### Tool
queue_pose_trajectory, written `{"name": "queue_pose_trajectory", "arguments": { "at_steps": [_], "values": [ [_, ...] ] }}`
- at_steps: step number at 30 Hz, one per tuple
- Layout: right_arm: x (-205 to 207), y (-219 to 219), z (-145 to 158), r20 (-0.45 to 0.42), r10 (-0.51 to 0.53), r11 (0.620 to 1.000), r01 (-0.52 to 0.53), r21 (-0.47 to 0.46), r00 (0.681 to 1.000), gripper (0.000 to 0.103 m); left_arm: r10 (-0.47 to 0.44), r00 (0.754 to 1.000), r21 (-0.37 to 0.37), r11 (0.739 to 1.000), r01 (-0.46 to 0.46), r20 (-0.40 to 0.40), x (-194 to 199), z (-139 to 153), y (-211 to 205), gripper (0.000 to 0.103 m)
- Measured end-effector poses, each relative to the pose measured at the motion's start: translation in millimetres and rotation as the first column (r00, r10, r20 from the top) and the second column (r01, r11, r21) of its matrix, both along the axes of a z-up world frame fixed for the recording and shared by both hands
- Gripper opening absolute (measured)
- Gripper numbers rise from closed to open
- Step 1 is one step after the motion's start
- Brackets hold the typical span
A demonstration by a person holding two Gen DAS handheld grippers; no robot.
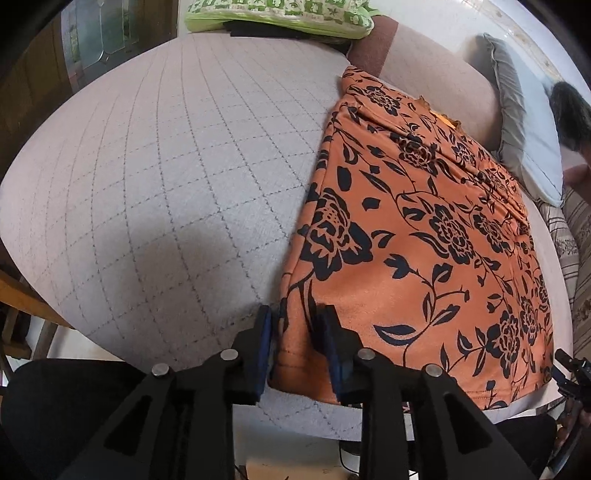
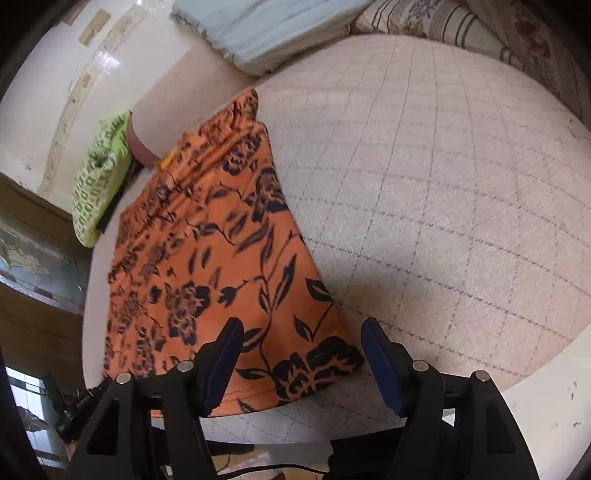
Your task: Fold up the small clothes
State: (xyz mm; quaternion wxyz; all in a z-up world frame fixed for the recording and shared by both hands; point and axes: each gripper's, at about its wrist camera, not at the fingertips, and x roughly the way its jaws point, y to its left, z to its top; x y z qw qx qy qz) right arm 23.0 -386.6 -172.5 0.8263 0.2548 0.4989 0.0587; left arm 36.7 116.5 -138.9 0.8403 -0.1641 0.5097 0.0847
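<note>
The skirt (image 1: 417,236) is smooth orange cloth with a faint sheen. The bed (image 1: 166,184) cover is matt, coarse woven cloth. Each hand-held gripper (image 1: 295,347) (image 2: 303,354) is matt black plastic with shiny metal pins and blue pads (image 1: 263,350).

A bed (image 1: 166,177) covered in pale pinkish-grey fabric with a thin dark grid carried everything. An orange garment with black flowers (image 1: 424,236) lay flat on it, its hem at the near edge. At the far side rested a green patterned cushion (image 1: 280,18), a pale blue-grey pillow (image 1: 528,129) and a striped floral pillow (image 2: 461,22)
</note>
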Motion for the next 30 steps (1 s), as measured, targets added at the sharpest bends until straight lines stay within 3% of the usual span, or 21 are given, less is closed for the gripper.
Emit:
{"name": "queue_pose_trajectory", "arguments": {
  "at_steps": [1,2,3,4,7,11,16,17,18,19,21,22,23,24,25,28,30],
  "values": [
    [1,3,-4,-0.012,0.009,1.000,-0.009,-0.009,1.000,0.068,-0.013,1.000,0.015,1.000,0.013,-0.002,0,1,-2,0.028],
    [2,5,-5,-0.017,0.011,1.000,-0.012,-0.022,1.000,0.057,-0.021,1.000,0.028,0.999,0.021,-0.003,1,1,-3,0.018],
    [1,7,-3,-0.008,0.017,0.999,-0.017,-0.035,1.000,0.036,-0.025,1.000,0.040,0.999,0.025,-0.005,1,1,-3,0.008],
    [1,10,-3,-0.014,0.030,0.999,-0.031,-0.039,0.999,0.011,-0.028,1.000,0.040,0.999,0.028,-0.007,1,2,-3,0.007],
    [2,15,-3,-0.031,0.051,0.996,-0.053,-0.065,0.998,0.011,-0.027,1.000,0.059,0.998,0.027,-0.003,1,5,-3,0.007],
    [2,12,3,-0.015,0.058,0.998,-0.058,-0.029,0.998,0.011,-0.020,0.999,0.063,0.998,0.018,0.038,-1,15,0,0.007],
    [4,7,-2,-0.048,0.063,0.998,-0.064,-0.016,0.997,0.018,-0.028,1.000,0.036,0.999,0.028,-0.013,3,2,0,0.009],
    [4,8,-2,-0.053,0.069,0.997,-0.070,-0.027,0.996,0.020,-0.015,1.000,0.019,1.000,0.015,-0.002,1,3,1,0.014],
    [4,10,-2,-0.057,0.074,0.996,-0.076,-0.043,0.996,0.024,-0.007,1.000,-0.004,1.000,0.007,0.000,2,2,2,0.026],
    [5,13,-2,-0.061,0.085,0.995,-0.088,-0.052,0.995,0.035,-0.008,1.000,-0.022,1.000,0.008,-0.001,2,2,3,0.028],
    [6,16,-5,-0.063,0.099,0.994,-0.101,-0.034,0.993,0.040,-0.017,1.000,0.002,1.000,0.017,-0.006,4,2,-1,0.024],
    [7,17,-5,-0.064,0.100,0.994,-0.102,-0.025,0.993,0.040,-0.032,0.999,0.030,0.999,0.032,-0.010,4,2,-4,0.013],
    [8,18,-6,-0.060,0.107,0.994,-0.108,-0.012,0.992,0.031,-0.043,0.999,0.039,0.998,0.043,-0.008,5,3,-6,0.006],
    [8,19,-6,-0.057,0.111,0.994,-0.111,0.004,0.992,0.019,-0.048,0.999,0.033,0.998,0.048,0.004,5,6,-7,0.006],
    [9,20,-6,-0.060,0.119,0.993,-0.118,0.012,0.991,0.013,-0.049,0.999,0.031,0.998,0.048,0.014,5,9,-6,0.006],
    [9,21,0,-0.054,0.132,0.991,-0.131,0.020,0.990,0.013,-0.048,0.998,0.005,0.999,0.047,0.049,4,22,0,0.006],
    [10,15,7,-0.034,0.123,0.989,-0.120,0.089,0.992,0.013,-0.047,0.996,-0.003,0.999,0.048,0.082,5,35,4,0.006]
  ]
}}
